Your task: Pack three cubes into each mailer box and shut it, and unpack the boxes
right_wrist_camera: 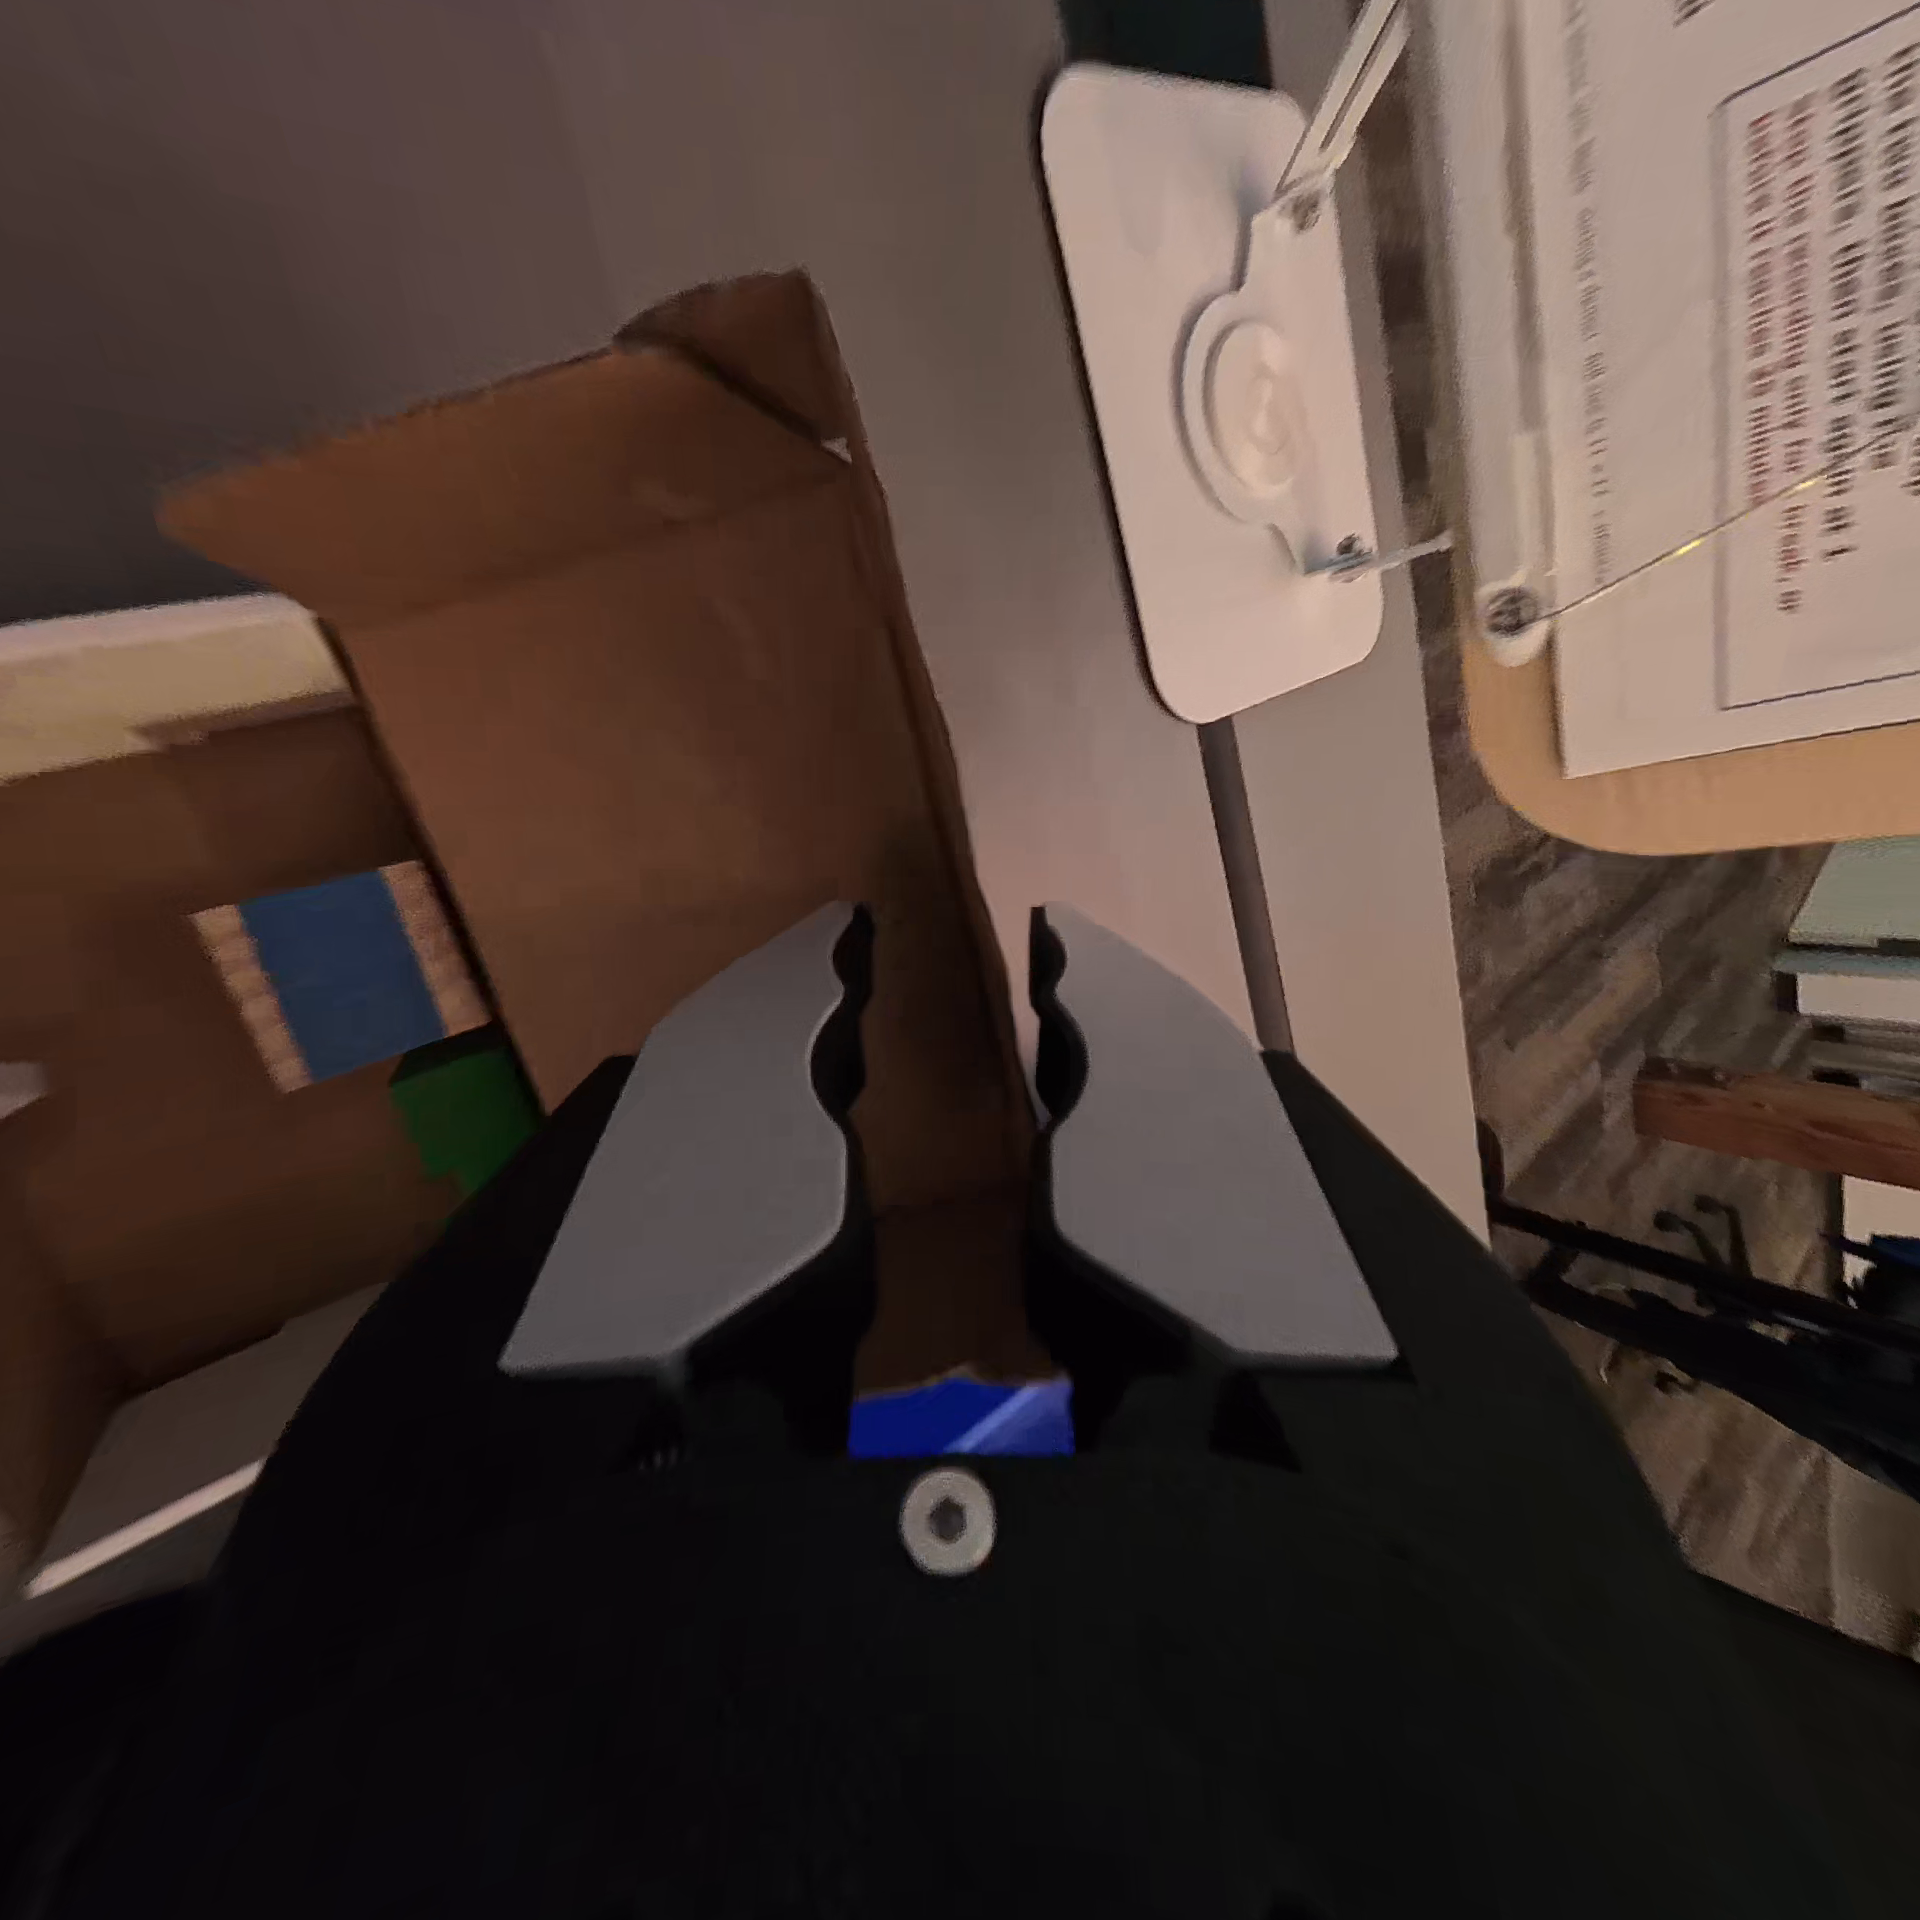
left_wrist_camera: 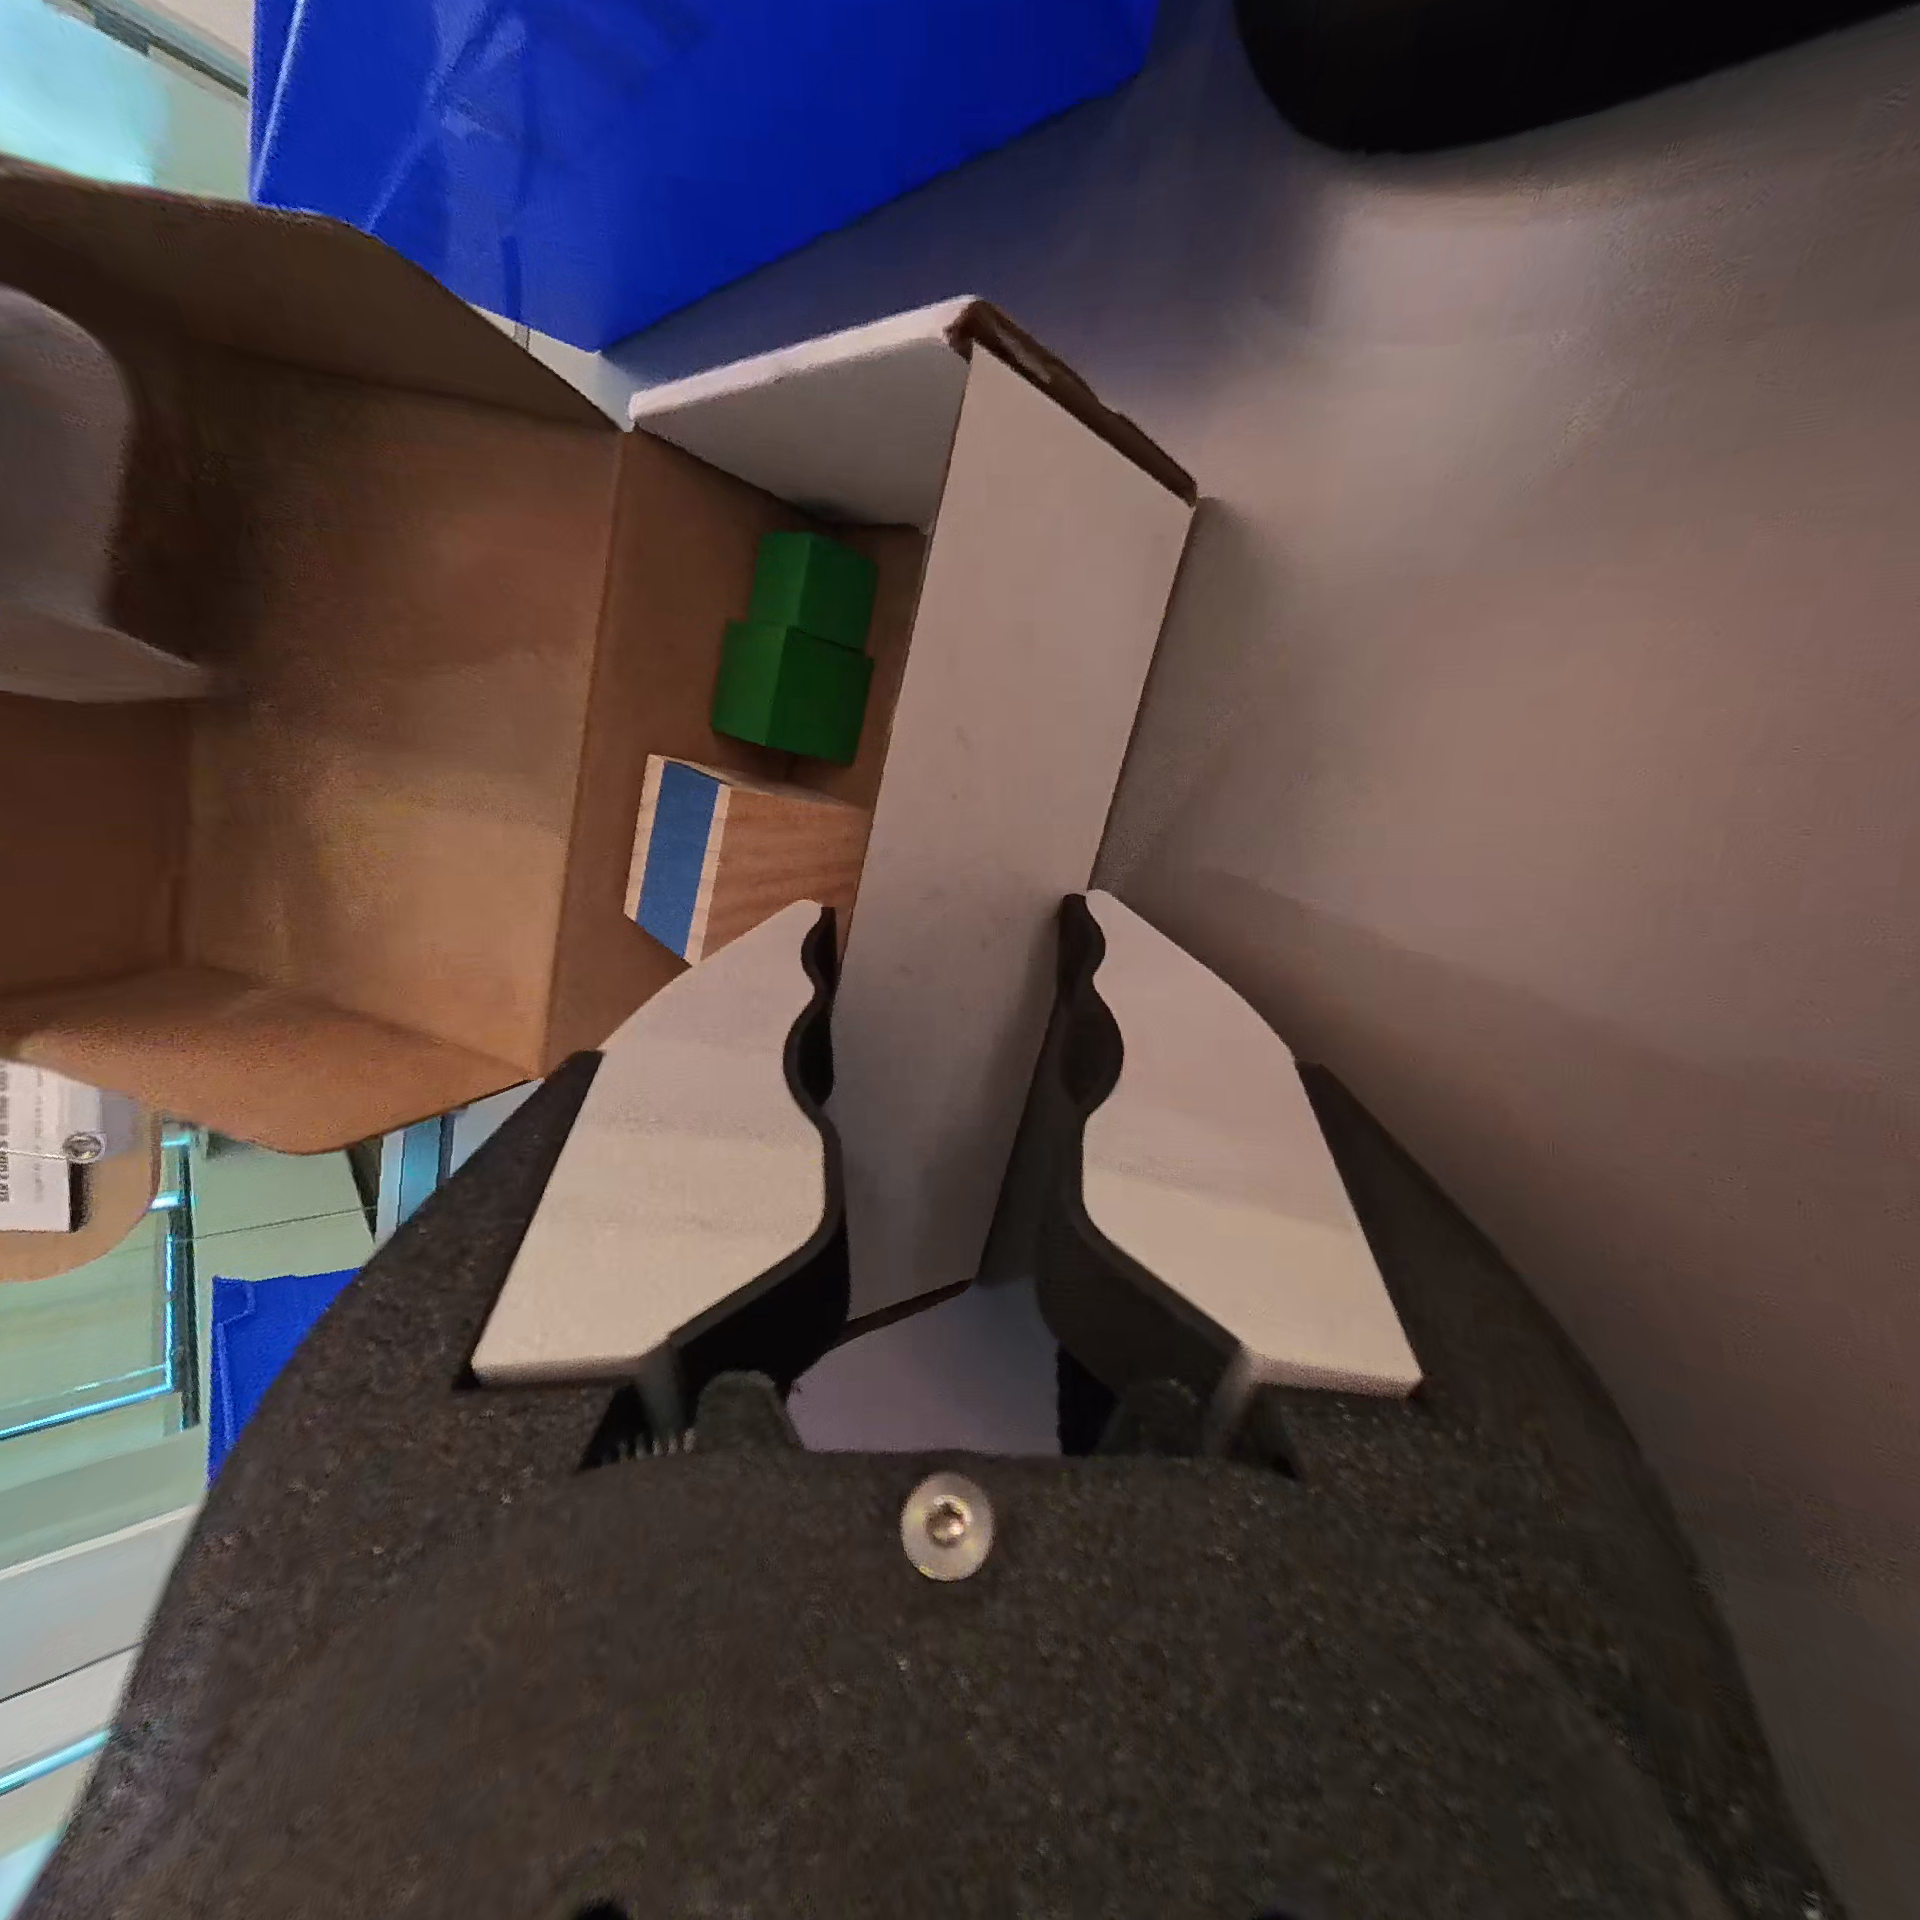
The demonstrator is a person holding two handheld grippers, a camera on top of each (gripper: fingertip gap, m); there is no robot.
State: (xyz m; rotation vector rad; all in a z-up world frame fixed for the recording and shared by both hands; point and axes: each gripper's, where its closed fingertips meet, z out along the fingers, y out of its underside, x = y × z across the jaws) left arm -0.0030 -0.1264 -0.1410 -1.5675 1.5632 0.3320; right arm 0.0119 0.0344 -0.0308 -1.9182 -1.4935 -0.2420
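Note:
An open mailer box (left_wrist_camera: 416, 665), white outside and brown inside, lies on the grey table (left_wrist_camera: 1558, 831). Inside it are two green cubes (left_wrist_camera: 800, 655) and a wooden cube with blue tape (left_wrist_camera: 717, 852). My left gripper (left_wrist_camera: 945, 914) straddles the box's white front wall (left_wrist_camera: 1029, 727), one finger inside and one outside, and is closed on it. In the right wrist view my right gripper (right_wrist_camera: 945, 914) is closed on a brown cardboard flap (right_wrist_camera: 665, 665) of the box. The taped cube (right_wrist_camera: 332, 977) and a green cube (right_wrist_camera: 457, 1122) show to its left, blurred.
A blue bin (left_wrist_camera: 675, 156) stands behind the box, and a dark object (left_wrist_camera: 1558, 62) lies at the table's far side. A white stand base (right_wrist_camera: 1195, 416) sits right of the flap. Beyond it are a printed sheet (right_wrist_camera: 1766, 364) on a wooden top and patterned floor (right_wrist_camera: 1558, 987).

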